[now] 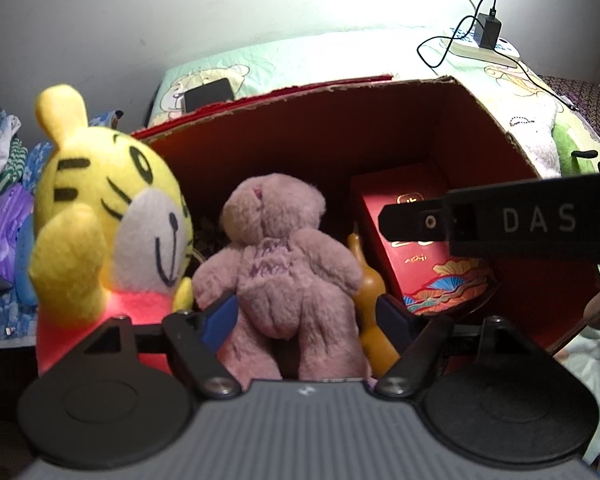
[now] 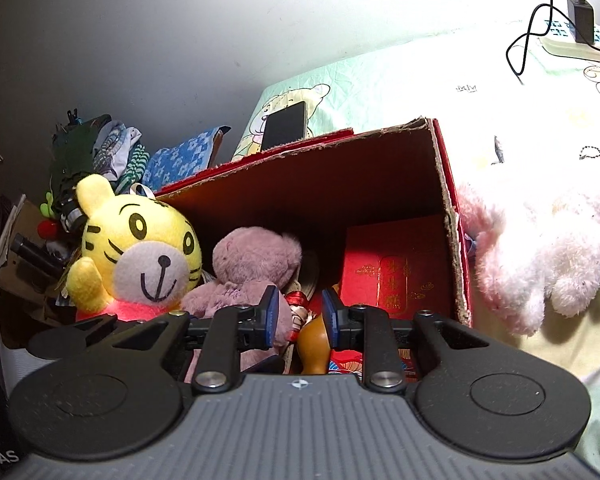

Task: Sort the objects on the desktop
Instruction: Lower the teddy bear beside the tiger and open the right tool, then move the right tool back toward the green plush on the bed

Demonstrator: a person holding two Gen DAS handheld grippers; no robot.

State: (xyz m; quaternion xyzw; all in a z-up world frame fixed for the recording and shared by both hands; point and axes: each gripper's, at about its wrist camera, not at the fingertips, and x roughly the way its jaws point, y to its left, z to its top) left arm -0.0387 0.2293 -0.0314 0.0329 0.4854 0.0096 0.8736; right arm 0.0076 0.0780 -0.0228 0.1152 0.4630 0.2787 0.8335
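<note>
Left gripper: grasping pink bear, apparently lowering it into red box beside tiger.
Right gripper: released, empty, near gourd.

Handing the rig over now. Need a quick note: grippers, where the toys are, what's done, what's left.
Left gripper: jaws either side of the pink bear, low on its body; pads look to be touching it, firm grip not certain.
Right gripper: jaws narrow, nothing held; the gourd sits just below them.
In the red box: pink bear, gourd, red gift box. Yellow tiger is at the box's left edge; in or beside it is unclear.
Outside: white plush to the box's right, phone behind it.
Done: several items boxed.
Left: settle the bear, then probably the white plush.
</note>
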